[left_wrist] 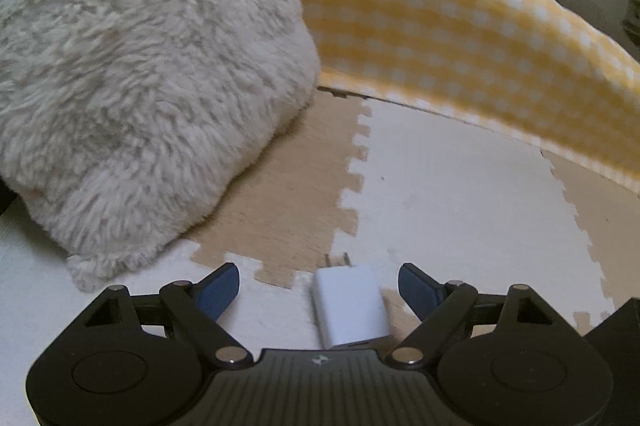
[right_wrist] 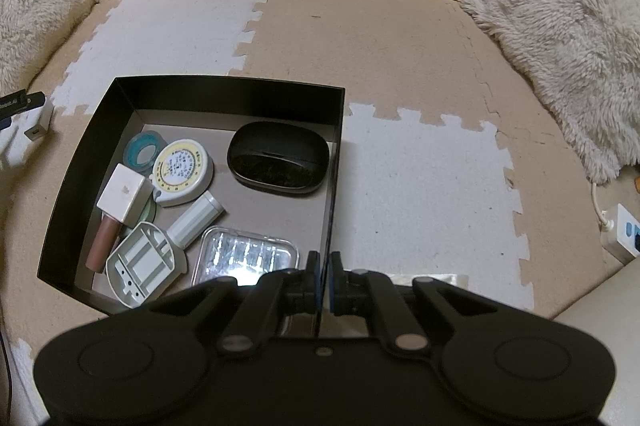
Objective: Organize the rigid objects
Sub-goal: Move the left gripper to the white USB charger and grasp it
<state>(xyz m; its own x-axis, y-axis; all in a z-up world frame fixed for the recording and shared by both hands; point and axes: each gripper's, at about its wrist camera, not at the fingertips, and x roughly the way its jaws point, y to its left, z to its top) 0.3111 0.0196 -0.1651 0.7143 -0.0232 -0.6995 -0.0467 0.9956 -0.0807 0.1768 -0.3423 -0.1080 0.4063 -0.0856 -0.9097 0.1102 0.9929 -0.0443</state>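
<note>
1. Left wrist view: left gripper [left_wrist: 319,292] has its jaws spread around the white charger [left_wrist: 349,304], which lies on the foam mat floor [left_wrist: 460,194]; no pad touches it.
2. Right gripper [right_wrist: 324,280] has its jaws pressed together on the black box [right_wrist: 334,162] wall, steadying it.
3. Risk: an off-centre closure may twist the charger away, since it sits nearer the right-hand pad.

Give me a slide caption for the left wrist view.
Left gripper open around a white USB charger lying on the foam mat, jaws not yet touching it.
</note>
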